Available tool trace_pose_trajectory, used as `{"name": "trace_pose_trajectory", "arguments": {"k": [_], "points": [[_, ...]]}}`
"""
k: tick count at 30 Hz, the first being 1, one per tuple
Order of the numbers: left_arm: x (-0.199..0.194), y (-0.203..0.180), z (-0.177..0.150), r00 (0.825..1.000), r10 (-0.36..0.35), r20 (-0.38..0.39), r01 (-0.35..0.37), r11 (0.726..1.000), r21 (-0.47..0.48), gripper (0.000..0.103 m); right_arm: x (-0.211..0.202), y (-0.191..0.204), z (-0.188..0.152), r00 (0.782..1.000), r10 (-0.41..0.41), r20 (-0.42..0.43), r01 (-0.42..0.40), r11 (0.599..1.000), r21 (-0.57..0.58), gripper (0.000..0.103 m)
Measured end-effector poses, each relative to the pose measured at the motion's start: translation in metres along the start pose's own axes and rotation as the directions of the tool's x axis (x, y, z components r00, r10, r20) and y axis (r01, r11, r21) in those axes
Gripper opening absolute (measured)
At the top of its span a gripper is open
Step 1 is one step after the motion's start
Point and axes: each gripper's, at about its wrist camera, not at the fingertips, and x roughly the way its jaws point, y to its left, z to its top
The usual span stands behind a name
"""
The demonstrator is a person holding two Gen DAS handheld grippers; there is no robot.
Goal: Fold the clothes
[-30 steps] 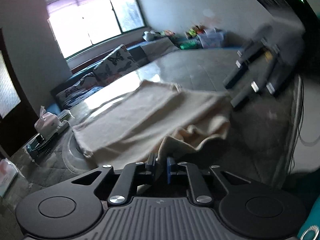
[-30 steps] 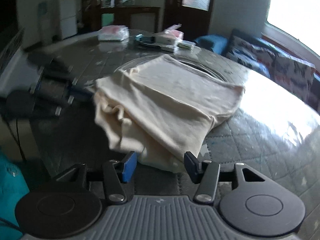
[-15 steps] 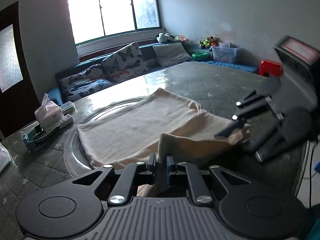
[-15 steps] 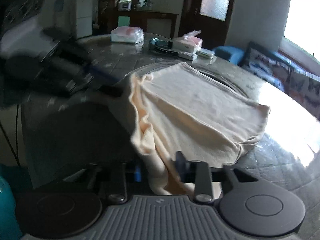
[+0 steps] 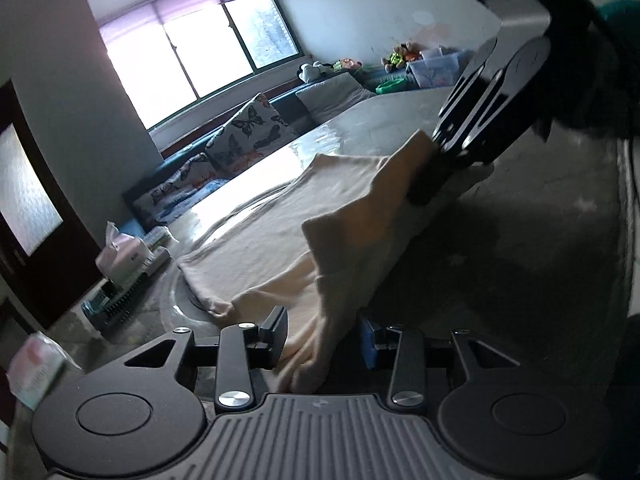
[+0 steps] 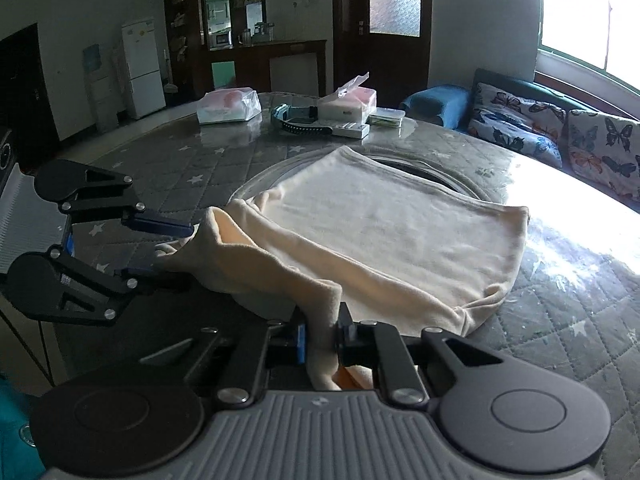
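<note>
Garment (image 6: 392, 232): cream, mid-fold on table (image 6: 560, 320). Right gripper (image 6: 322, 336) clamps near edge; left gripper (image 5: 322, 338) wide, cloth apparently loose between. Next: carry edge across.

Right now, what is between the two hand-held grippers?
In the right wrist view, a raised edge of the cream cloth runs from the left hand-held gripper to the right hand-held gripper; nothing else lies between.

Garment (image 6: 384, 236): soft cream cloth, matt, fleecy nap. Table (image 6: 560, 320): glossy clear sheet over grey quilted star-print fabric. Right gripper (image 6: 322, 338): matt black plastic, ribbed grey housing, shiny metal screws.
</note>
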Motion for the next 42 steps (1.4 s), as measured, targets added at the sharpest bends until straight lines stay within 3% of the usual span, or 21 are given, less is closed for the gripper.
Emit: {"name": "trace_pose_trajectory", "arguments": {"k": [3, 4, 6, 9, 19, 27, 33, 42], "points": [[0.004, -0.003, -0.003, 1.000, 0.018, -0.011, -0.017, 0.998, 0.061, 0.039, -0.001, 0.001, -0.002, 1.000, -0.013, 0.013, 0.013, 1.000, 0.011, 0.011], [0.006, -0.003, -0.004, 1.000, 0.021, -0.017, -0.020, 0.997, 0.078, 0.035, -0.002, 0.001, -0.002, 1.000, -0.015, 0.017, 0.014, 1.000, 0.015, 0.011], [0.008, -0.003, -0.006, 0.999, 0.026, -0.031, -0.023, 0.996, 0.091, 0.018, -0.003, 0.001, -0.003, 0.999, -0.020, 0.030, 0.019, 1.000, 0.021, 0.010], [0.004, 0.001, -0.007, 0.999, 0.019, -0.028, -0.017, 0.998, 0.064, 0.010, -0.006, 0.004, -0.003, 0.998, -0.028, 0.048, 0.027, 1.000, 0.012, 0.009], [-0.044, 0.013, 0.009, 0.999, -0.031, 0.035, 0.033, 0.998, -0.051, 0.008, -0.050, 0.020, -0.001, 0.993, -0.007, 0.115, 0.011, 0.999, -0.033, 0.009], [-0.104, 0.006, 0.008, 0.991, -0.129, 0.046, 0.132, 0.987, -0.091, 0.008, -0.102, 0.061, -0.028, 0.994, 0.076, 0.073, -0.073, 0.997, -0.036, 0.009], [-0.096, 0.002, 0.003, 0.989, -0.142, 0.039, 0.146, 0.982, -0.122, 0.008, -0.097, 0.061, -0.031, 0.997, 0.073, 0.038, -0.073, 0.997, -0.005, 0.009], [-0.045, 0.056, 0.041, 0.991, -0.101, 0.089, 0.118, 0.970, -0.214, 0.008, -0.073, 0.013, 0.038, 0.999, 0.031, 0.036, -0.030, 0.999, -0.036, 0.009]]}}
